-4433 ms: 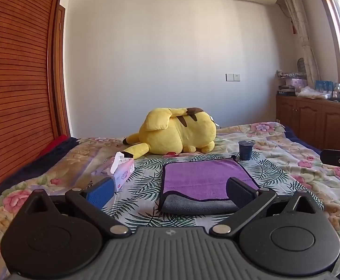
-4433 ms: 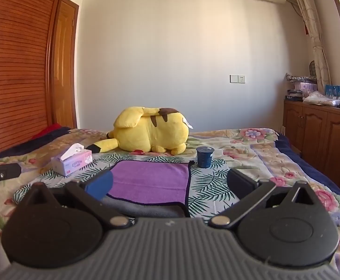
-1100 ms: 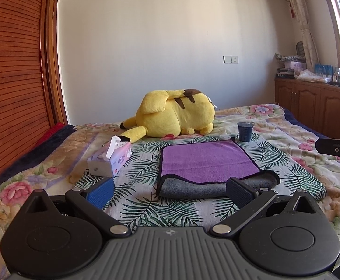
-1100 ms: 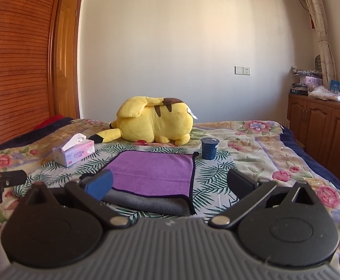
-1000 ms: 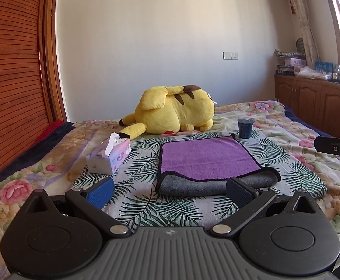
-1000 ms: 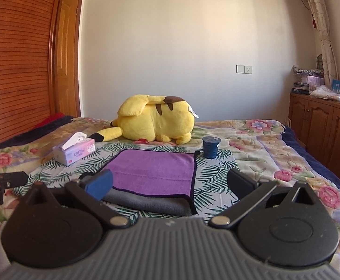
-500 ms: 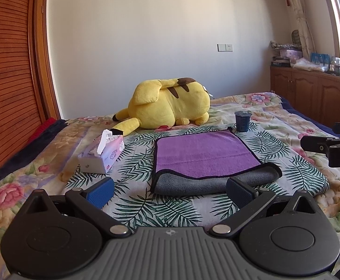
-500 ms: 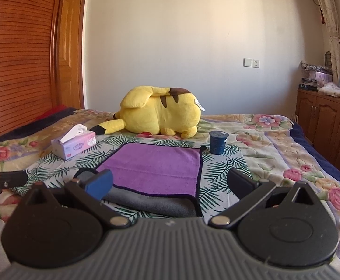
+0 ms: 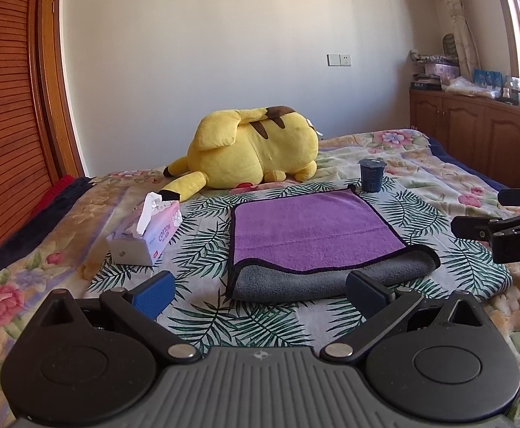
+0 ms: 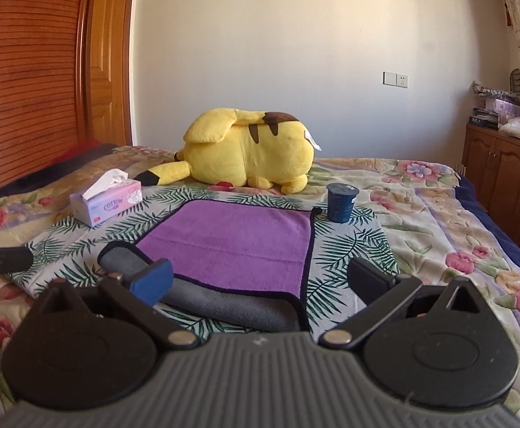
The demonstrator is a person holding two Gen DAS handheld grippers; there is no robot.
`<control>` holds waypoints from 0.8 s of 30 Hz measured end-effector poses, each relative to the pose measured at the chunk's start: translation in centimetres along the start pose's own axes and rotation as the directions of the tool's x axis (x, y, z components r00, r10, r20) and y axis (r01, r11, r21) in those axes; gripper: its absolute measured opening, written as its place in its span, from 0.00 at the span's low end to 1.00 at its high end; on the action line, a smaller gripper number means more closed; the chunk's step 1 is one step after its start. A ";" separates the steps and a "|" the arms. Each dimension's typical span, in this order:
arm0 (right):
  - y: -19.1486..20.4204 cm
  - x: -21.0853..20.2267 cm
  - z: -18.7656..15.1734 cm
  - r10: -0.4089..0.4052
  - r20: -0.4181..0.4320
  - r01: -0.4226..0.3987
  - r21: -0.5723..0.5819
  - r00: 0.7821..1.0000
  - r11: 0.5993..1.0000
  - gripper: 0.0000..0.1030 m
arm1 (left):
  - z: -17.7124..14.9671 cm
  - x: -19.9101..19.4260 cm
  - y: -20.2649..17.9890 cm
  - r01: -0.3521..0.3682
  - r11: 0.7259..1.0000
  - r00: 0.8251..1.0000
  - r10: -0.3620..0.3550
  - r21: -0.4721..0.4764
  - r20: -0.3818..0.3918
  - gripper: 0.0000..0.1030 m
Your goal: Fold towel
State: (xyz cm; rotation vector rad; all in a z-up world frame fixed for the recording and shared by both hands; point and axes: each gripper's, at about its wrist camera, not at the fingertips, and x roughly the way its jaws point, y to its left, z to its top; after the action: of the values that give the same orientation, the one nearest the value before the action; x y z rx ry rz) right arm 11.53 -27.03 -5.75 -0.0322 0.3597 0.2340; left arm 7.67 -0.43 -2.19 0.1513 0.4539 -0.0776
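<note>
A purple towel [image 9: 313, 230] with a grey underside and black trim lies flat on the bed, its near edge rolled over so the grey shows. It also shows in the right wrist view [image 10: 235, 242]. My left gripper [image 9: 260, 290] is open and empty, just short of the towel's near edge. My right gripper [image 10: 260, 280] is open and empty, its left finger over the towel's grey near-left corner. The right gripper shows at the right edge of the left wrist view [image 9: 502, 228].
A yellow plush toy [image 9: 252, 149] lies behind the towel. A dark blue cup [image 9: 371, 175] stands at the towel's far right corner. A tissue box [image 9: 145, 232] sits to the left. Wooden cabinets [image 9: 474, 139] line the right wall, a wooden wardrobe [image 9: 6, 107] the left.
Both grippers have risen and pulled back a little from the towel, both staying open. The towel lies as before, with its near edge rolled.
</note>
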 end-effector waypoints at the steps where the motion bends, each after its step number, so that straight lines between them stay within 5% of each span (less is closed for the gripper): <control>1: 0.0 0.2 0.0 0.004 -0.005 -0.004 -0.001 1.000 1.000 1.00 | 0.0 0.3 0.1 0.000 1.000 1.000 0.000 -0.003 -0.004 0.84; 18: -0.9 4.7 -0.2 0.053 -0.120 -0.054 -0.004 0.991 0.999 0.99 | 0.5 5.6 1.5 0.031 0.999 0.996 -0.034 -0.035 -0.087 0.74; 24: -1.5 6.6 -0.4 0.064 -0.173 -0.063 0.010 0.983 0.998 0.89 | 0.7 7.4 1.8 0.043 0.998 0.993 -0.047 -0.035 -0.105 0.71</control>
State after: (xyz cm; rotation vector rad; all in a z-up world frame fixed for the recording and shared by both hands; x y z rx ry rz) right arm 17.74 -27.06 -8.46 -0.0366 0.5350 0.2944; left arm 14.76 0.95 -4.59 0.1132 0.5643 -0.1068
